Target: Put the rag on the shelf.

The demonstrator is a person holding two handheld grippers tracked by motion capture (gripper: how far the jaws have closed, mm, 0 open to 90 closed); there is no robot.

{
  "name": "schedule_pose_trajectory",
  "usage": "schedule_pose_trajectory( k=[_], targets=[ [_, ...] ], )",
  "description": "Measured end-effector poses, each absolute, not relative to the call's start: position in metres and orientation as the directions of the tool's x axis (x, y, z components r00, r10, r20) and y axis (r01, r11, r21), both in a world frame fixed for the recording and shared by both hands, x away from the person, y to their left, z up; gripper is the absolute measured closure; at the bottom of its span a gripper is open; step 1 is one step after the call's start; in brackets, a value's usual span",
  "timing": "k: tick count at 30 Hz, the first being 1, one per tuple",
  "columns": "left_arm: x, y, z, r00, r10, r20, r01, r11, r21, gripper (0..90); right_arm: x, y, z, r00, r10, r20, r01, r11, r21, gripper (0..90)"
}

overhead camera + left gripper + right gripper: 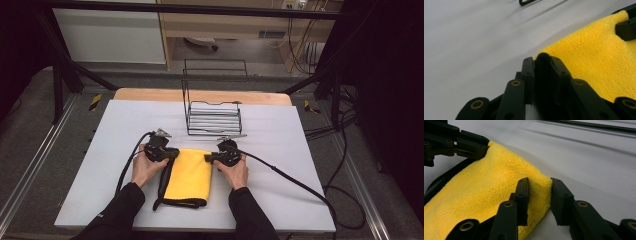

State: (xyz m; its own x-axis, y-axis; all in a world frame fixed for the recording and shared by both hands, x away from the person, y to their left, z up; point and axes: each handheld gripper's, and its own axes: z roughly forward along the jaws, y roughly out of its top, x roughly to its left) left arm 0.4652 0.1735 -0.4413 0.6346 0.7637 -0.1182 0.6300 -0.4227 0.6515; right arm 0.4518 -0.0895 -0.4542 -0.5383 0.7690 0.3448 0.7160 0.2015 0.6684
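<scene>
A yellow towel [189, 175] with a black hem lies folded on the white table [290, 150], between the person's two hands. My left gripper [174, 154] is shut on the towel's far left corner; in the left gripper view its jaws [542, 62] pinch the black hem beside the yellow pile [594, 57]. My right gripper [207, 158] holds the far right corner. In the right gripper view that corner of the towel [486, 195] is squeezed between the right gripper's [539, 185] two pads. The left gripper [471, 145] shows across the cloth, gripping the opposite corner.
A black wire rack [214, 117] stands just beyond the towel at the table's middle back. A black cable [295, 182] trails from the right gripper over the table's right edge, and another cable [127, 165] runs down from the left gripper.
</scene>
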Motion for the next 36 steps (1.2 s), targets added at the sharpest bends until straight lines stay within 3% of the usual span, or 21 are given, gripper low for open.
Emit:
schedule_pose_trajectory(
  k=[7,14,36],
  targets=[
    [0.465,0.174,-0.44,0.631,0.766,-0.125,0.633,-0.414,0.654,77.6,0.454,-0.091,-0.451,-0.513,0.764,0.392,0.752,0.179,0.635,83.3],
    [0.463,0.179,-0.435,0.624,0.768,-0.143,0.626,-0.383,0.679,79.5,0.448,-0.093,-0.442,-0.552,0.752,0.36,0.702,0.185,0.688,84.0],
    [0.417,0.205,-0.382,0.649,0.75,-0.125,0.483,-0.28,0.83,79.9,0.412,-0.095,-0.393,-0.679,0.68,0.277,0.502,0.156,0.851,84.0]
  ],
)
